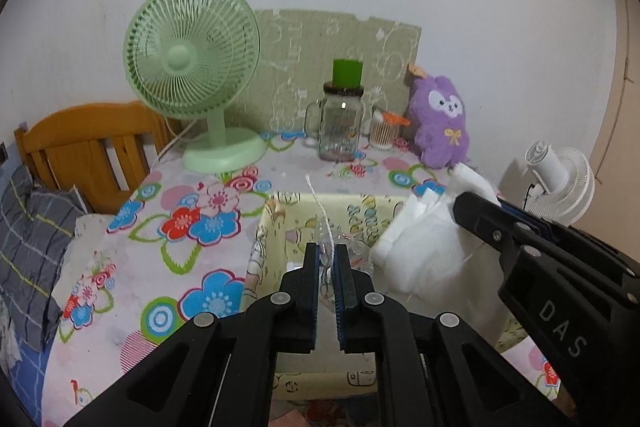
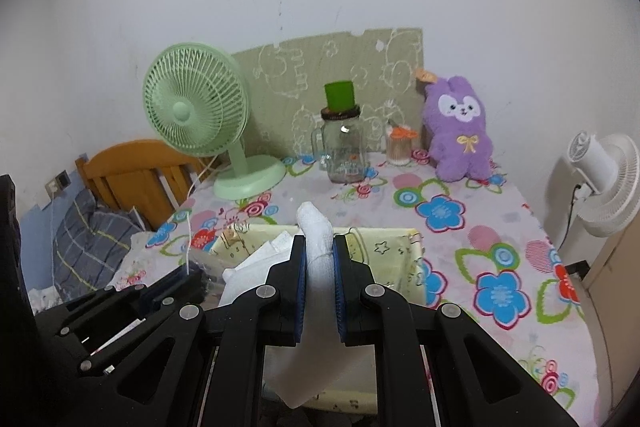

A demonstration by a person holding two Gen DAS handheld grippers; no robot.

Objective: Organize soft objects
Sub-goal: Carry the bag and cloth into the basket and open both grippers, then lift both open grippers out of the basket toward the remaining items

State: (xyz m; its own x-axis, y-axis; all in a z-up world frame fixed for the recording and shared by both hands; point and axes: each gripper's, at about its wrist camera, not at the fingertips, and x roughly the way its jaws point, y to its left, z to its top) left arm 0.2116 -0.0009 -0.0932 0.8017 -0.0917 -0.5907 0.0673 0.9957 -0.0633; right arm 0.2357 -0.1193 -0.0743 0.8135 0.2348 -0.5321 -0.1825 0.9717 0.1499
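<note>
Here, going from left to right, the step in hand looks like carrying soft things over to the pale yellow fabric bin (image 1: 280,205) that sits low in the middle of the flowered tabletop (image 1: 168,203). In the left wrist view the left gripper (image 1: 327,267) sits at lower centre, its fingers (image 1: 311,267) nearly closed on a thin white string (image 1: 325,223) with a crinkled clear plastic bag (image 1: 350,247) hanging just beyond them, above the bin's opening. To the right, the right gripper (image 2: 319,259) has its fingers (image 2: 299,263) clamped on a white soft cloth (image 2: 316,227), which bulges above them and drapes below, over the bin's near wall. The next move probably calls for lowering both loads into the bin and spreading the fingers to let go, watching that the string does not snag. Behind, along the upper half of the frame, stand a green fan (image 1: 192,55), a glass jar (image 1: 340,125) with a green cup on it, and a purple plush rabbit (image 1: 442,123), itself soft and not yet put away; none blocks the bin.
</note>
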